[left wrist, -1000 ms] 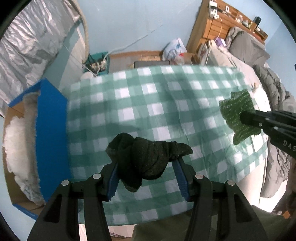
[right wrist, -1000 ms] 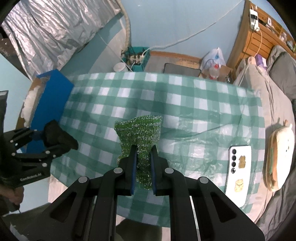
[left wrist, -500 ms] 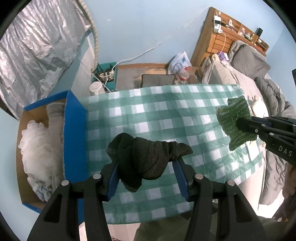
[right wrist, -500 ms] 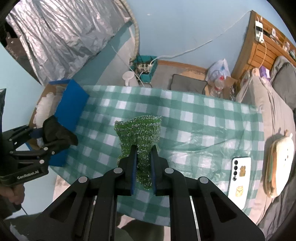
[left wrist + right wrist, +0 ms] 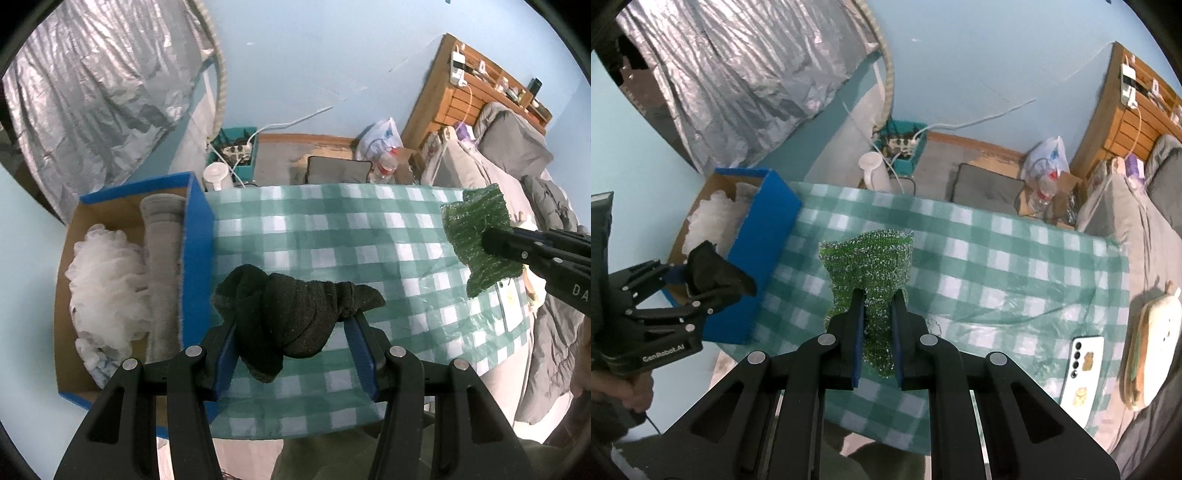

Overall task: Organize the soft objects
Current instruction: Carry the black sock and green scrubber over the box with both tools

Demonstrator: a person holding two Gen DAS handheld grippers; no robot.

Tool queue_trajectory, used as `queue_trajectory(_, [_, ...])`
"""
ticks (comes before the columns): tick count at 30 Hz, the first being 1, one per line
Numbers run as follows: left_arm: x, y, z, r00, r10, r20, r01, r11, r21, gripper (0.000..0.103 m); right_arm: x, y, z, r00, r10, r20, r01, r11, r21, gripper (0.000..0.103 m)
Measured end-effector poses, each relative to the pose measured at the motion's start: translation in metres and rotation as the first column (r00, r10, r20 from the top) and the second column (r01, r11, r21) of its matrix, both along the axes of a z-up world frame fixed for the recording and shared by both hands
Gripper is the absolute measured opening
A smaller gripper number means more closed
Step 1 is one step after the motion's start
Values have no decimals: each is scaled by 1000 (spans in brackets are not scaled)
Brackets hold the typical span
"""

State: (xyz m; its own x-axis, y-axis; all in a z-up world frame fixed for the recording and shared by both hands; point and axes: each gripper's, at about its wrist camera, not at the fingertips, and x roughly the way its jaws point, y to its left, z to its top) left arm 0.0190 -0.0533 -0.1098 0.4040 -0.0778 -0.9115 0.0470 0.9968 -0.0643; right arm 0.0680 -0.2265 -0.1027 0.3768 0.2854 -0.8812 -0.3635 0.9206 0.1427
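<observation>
Black sock (image 5: 291, 317): clamped in the left gripper (image 5: 295, 332), jaws part-way apart around the bundle, held above the checked surface (image 5: 332, 236) beside the blue box (image 5: 195, 258).
Green scrubber (image 5: 871, 269): pinched in the right gripper (image 5: 878, 332), jaws nearly closed on it, above the surface.
Box contents: white puff (image 5: 107, 280), grey sock (image 5: 162, 251).
Phone (image 5: 1082, 373): lying at the surface's right edge.

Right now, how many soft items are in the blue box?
2: a white mesh bath pouf at its left and a rolled grey towel against the right wall of the blue box. More may lie hidden underneath.
</observation>
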Motion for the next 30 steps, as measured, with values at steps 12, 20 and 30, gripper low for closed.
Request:
queue_trajectory(12, [-10,49,4,997,78,11,-78,997,-8,55,5,52,1,997,77,1,-77,996,37,11])
queue_trajectory(20, [-18,89,2,989,145,8,-145,989,-3,55,8,96,1,989,146,-1,-146,988,46,11])
queue_trajectory(30, [-28,135,-2,972,233,5,-233,972,-8,55,12,152,-2,972,234,-6,-233,971,52,11])
